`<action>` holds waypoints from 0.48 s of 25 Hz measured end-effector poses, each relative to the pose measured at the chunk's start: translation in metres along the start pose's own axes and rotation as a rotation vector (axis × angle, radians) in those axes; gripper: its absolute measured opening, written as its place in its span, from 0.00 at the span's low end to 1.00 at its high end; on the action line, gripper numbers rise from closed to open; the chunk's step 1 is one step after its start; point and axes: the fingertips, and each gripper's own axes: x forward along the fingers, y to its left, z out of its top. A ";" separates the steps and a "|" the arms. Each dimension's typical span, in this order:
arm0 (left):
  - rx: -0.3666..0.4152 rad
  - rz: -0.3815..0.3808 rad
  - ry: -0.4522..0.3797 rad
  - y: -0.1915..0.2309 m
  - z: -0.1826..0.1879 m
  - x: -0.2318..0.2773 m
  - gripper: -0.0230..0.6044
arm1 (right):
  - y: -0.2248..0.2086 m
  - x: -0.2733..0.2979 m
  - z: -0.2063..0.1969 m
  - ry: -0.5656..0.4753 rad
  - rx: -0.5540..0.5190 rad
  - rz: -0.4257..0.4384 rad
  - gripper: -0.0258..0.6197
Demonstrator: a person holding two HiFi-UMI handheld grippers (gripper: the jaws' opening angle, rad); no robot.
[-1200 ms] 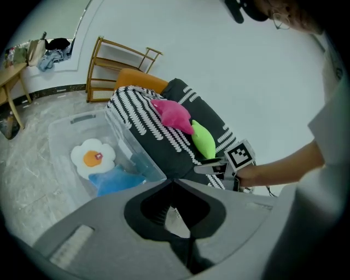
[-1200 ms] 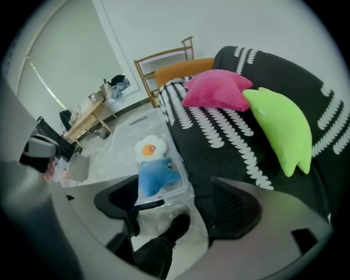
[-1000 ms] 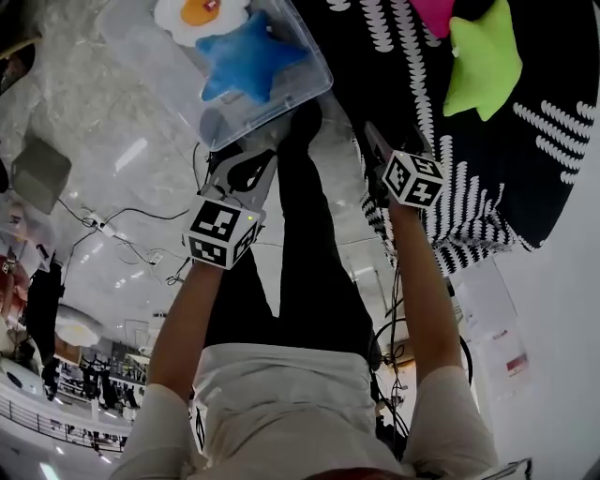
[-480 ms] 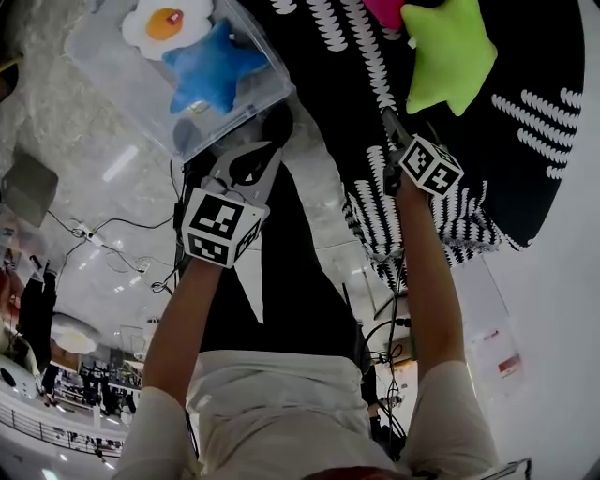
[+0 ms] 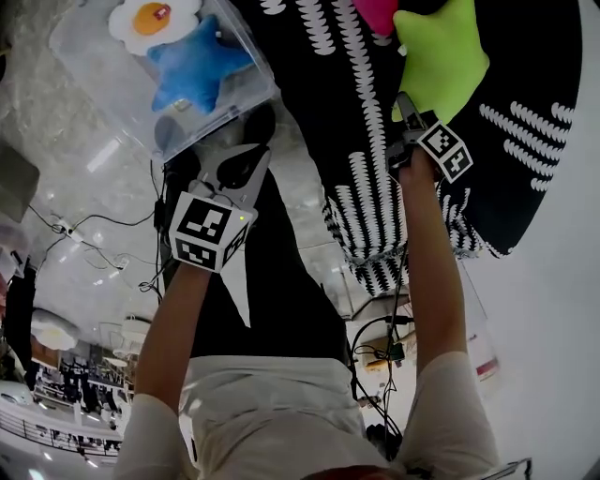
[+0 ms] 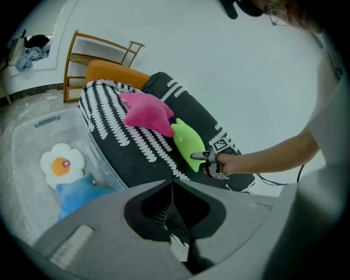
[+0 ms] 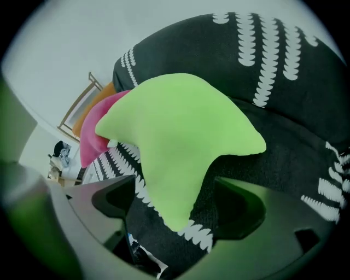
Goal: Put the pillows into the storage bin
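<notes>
Right tongs (image 5: 406, 108): the jaws stand wide and have just been opening. The lower point of the green star pillow (image 5: 441, 56) lies between them, but the pads do not press on it, so no grasp is made yet.

Left tongs (image 5: 242, 167): the jaws are closed together with nothing between them. They hang just outside the near corner of the storage bin (image 5: 84, 47).

Inside the storage bin lie a blue star pillow (image 5: 192, 66) and a fried-egg pillow (image 5: 150, 17), the two touching each other.

Outside the storage bin, on the black-and-white beanbag (image 5: 525, 141) that stands right against the bin's side, lie the green star pillow and a pink pillow (image 5: 375, 11). The pink one lies nearer the bin and touches the green one.

Progress, as a judgement: of the four pillows in view, two are stowed and two remain, so the task is about half done. The green star pillow appears to be the third in turn: it has to be gripped, carried across to the storage bin and let go. The pink pillow would then be the last.
</notes>
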 end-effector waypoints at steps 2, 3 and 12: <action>-0.013 0.010 -0.002 0.004 -0.002 0.000 0.07 | -0.002 0.009 0.007 -0.007 0.026 -0.015 0.71; -0.020 0.015 -0.005 0.006 -0.003 0.000 0.07 | -0.003 0.015 0.010 -0.008 0.039 -0.021 0.71; -0.055 0.046 -0.029 0.023 -0.013 -0.009 0.07 | -0.007 0.033 0.016 -0.026 0.062 -0.101 0.50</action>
